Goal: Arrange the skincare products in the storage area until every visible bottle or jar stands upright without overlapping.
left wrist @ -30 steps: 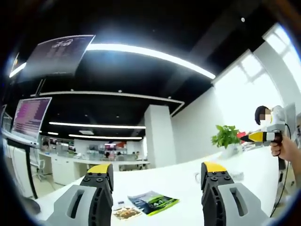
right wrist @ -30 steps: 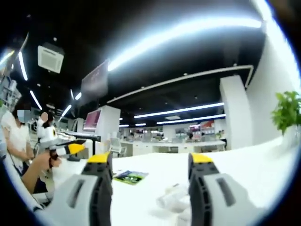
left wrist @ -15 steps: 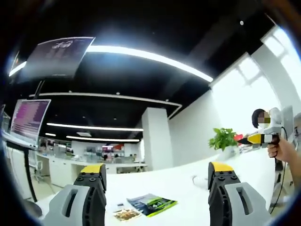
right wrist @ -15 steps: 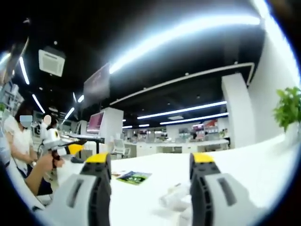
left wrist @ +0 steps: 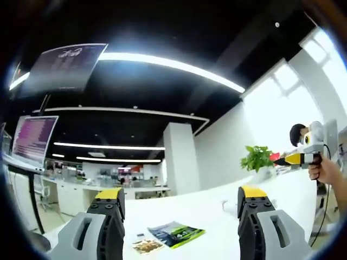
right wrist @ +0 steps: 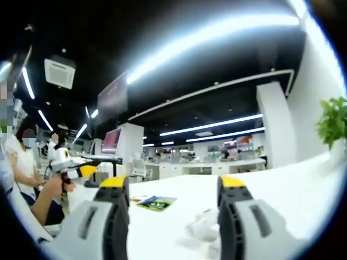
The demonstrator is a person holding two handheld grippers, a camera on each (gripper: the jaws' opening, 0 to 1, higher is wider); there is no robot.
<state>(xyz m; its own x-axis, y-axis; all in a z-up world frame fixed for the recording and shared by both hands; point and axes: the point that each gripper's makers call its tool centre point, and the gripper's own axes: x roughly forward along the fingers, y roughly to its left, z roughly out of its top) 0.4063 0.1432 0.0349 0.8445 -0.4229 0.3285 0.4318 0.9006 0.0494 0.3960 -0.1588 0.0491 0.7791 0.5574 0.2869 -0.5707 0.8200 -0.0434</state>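
White skincare bottles point(right wrist: 201, 227) lie blurred on the white desk point(right wrist: 282, 189), between the right gripper point(right wrist: 172, 187) fingers, which stand wide apart and hold nothing. Left of the bottles lies a green leaflet point(right wrist: 156, 202). The left gripper point(left wrist: 179, 196) fingers are also spread wide and empty above the desk. A potted plant point(left wrist: 257, 160) stands at the far desk edge.

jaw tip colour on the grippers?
Yellow caps on black jaws with grey bodies, seen on the left gripper; clearest in the left gripper view.
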